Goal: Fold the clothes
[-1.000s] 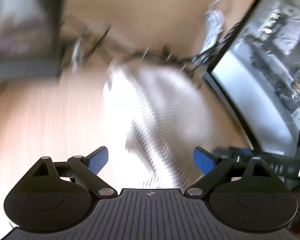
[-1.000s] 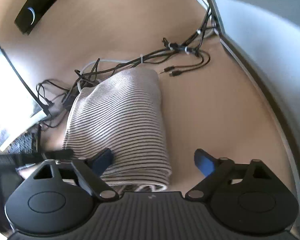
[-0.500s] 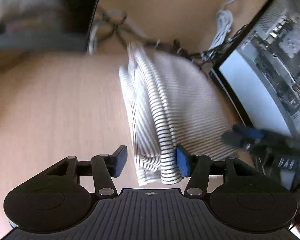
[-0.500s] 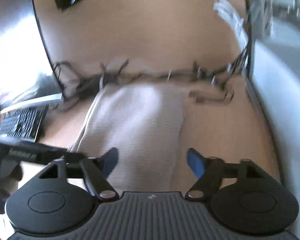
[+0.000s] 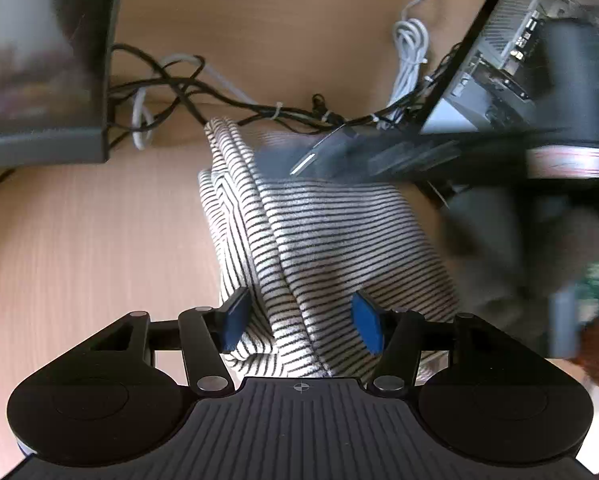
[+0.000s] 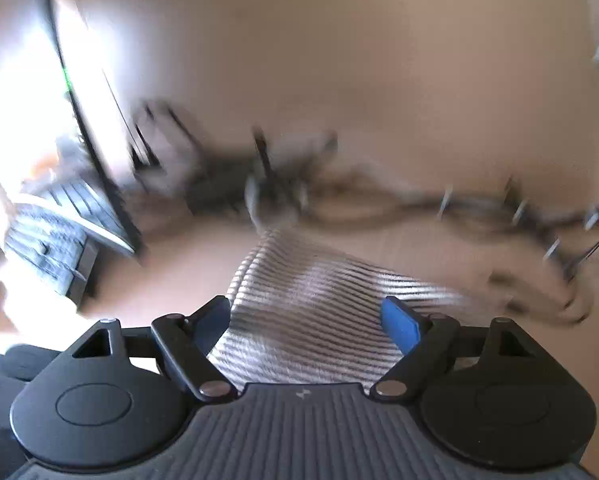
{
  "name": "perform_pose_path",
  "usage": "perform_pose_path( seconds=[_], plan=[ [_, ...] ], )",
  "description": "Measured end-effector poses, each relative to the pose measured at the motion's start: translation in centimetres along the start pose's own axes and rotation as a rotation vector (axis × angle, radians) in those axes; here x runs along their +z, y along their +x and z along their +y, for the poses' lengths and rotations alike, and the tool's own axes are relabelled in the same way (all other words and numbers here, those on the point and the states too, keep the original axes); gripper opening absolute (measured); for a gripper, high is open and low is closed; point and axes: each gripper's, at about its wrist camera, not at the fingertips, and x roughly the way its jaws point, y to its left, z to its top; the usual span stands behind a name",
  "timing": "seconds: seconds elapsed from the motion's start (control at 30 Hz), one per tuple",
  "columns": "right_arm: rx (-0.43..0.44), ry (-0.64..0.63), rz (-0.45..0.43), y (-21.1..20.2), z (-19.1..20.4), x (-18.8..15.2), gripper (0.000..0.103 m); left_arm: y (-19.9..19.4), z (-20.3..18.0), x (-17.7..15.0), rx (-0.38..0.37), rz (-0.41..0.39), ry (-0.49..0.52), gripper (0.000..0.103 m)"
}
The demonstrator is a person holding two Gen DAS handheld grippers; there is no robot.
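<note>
A folded white garment with thin black stripes lies on the light wooden desk. My left gripper is open, its blue pads on either side of the garment's near end, with the thick folded edge between them. My right gripper is open too, low over the same garment, which fills the gap between its pads. The right gripper shows as a dark blurred shape in the left wrist view, over the garment's far right part.
A tangle of black and white cables lies behind the garment. A dark monitor stands at the left and an open computer case at the right. A keyboard shows at the left of the right wrist view.
My left gripper has moved in over the garment's near end and its jaws have narrowed from wide open. My right gripper has swung across and over the garment; its view is blurred.
</note>
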Motion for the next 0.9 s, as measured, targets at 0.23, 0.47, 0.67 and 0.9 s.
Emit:
perform_pose_path(
  seconds=[0.23, 0.47, 0.67, 0.9],
  plan=[
    [-0.051, 0.070, -0.107, -3.7, -1.0, -0.7, 0.083, 0.0, 0.3, -0.3, -0.013, 0.003, 0.029, 0.062],
    [-0.300, 0.228, -0.042, -4.1, -3.5, -5.5, 0.097, -0.5, 1.1, -0.5, -0.057, -0.008, 0.046, 0.063],
    [-0.136, 0.546, -0.089, -6.9, -4.2, -8.5, 0.098, -0.9, 2.5, -0.7, -0.123, -0.018, 0.041, 0.062],
    [-0.149, 0.555, -0.122, -8.0, 0.2, -11.1, 0.070, -1.0, 3.5, -0.8, -0.181, -0.025, 0.092, 0.061]
  ],
)
